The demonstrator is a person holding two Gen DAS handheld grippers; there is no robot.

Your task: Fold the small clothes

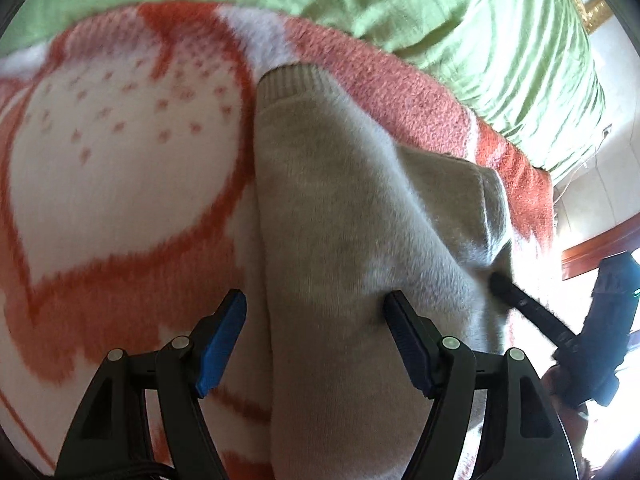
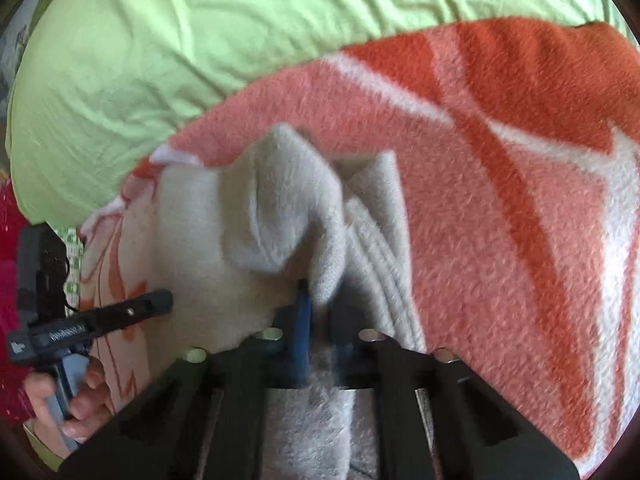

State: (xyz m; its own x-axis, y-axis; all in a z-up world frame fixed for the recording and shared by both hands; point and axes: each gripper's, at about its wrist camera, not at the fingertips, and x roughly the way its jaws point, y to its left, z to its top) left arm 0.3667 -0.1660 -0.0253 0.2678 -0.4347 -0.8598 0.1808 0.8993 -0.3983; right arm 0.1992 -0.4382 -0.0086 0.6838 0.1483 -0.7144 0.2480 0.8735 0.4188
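A beige knitted sweater (image 1: 336, 216) lies on an orange and white fleece blanket (image 1: 120, 168). My left gripper (image 1: 316, 312) is open, its blue pads (image 1: 222, 340) astride the sweater's left edge, one finger over the blanket and one over the knit. My right gripper (image 2: 320, 300) is shut on a bunched fold of the sweater (image 2: 280, 208) and lifts it off the blanket (image 2: 500, 200). The right gripper also shows at the right in the left wrist view (image 1: 520, 300), its tip at the sweater's edge. The left gripper shows at the left in the right wrist view (image 2: 120, 312).
A green bedsheet (image 1: 460, 20) covers the bed beyond the blanket and fills the top of the right wrist view (image 2: 180, 40). A wooden frame (image 1: 600, 248) and a pale wall are at the right. A hand in a red sleeve (image 2: 60, 396) holds the left gripper.
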